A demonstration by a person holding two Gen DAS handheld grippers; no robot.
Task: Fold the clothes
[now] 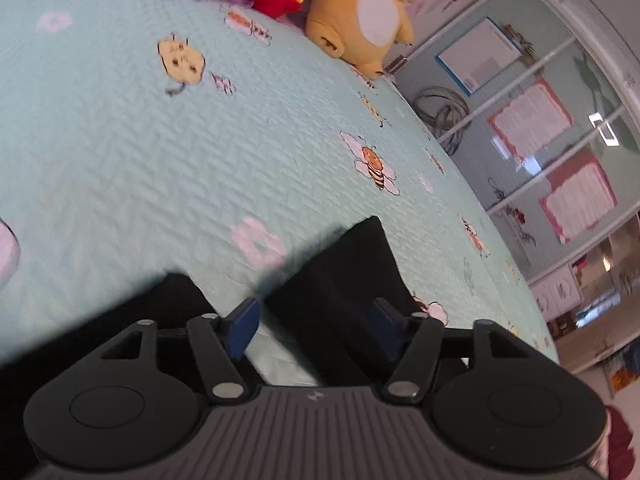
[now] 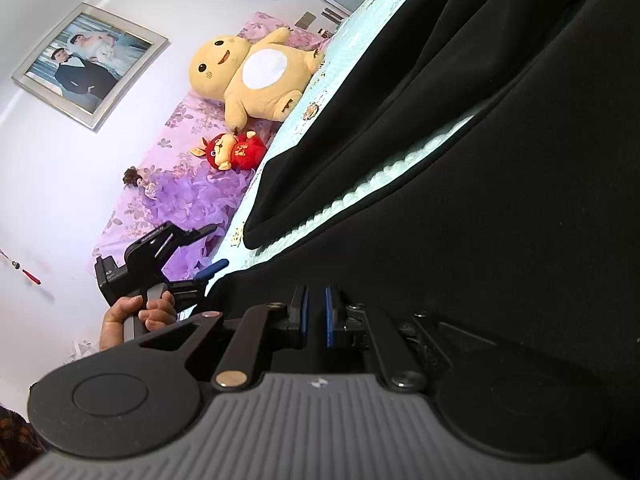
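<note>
While the right gripper (image 2: 316,316) clenches the black fabric garment (image 2: 500,200) on the bed, the left gripper (image 1: 312,330), jaws released, hovers directly above that garment's edge, nearer.

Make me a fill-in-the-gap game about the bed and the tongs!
1. The garment on the bed is ____ in colour.
2. The big plush toy is ____.
3. The left tongs stand ____.
4. The small plush toy wears ____.

Missing words: black; yellow; open; red
</note>
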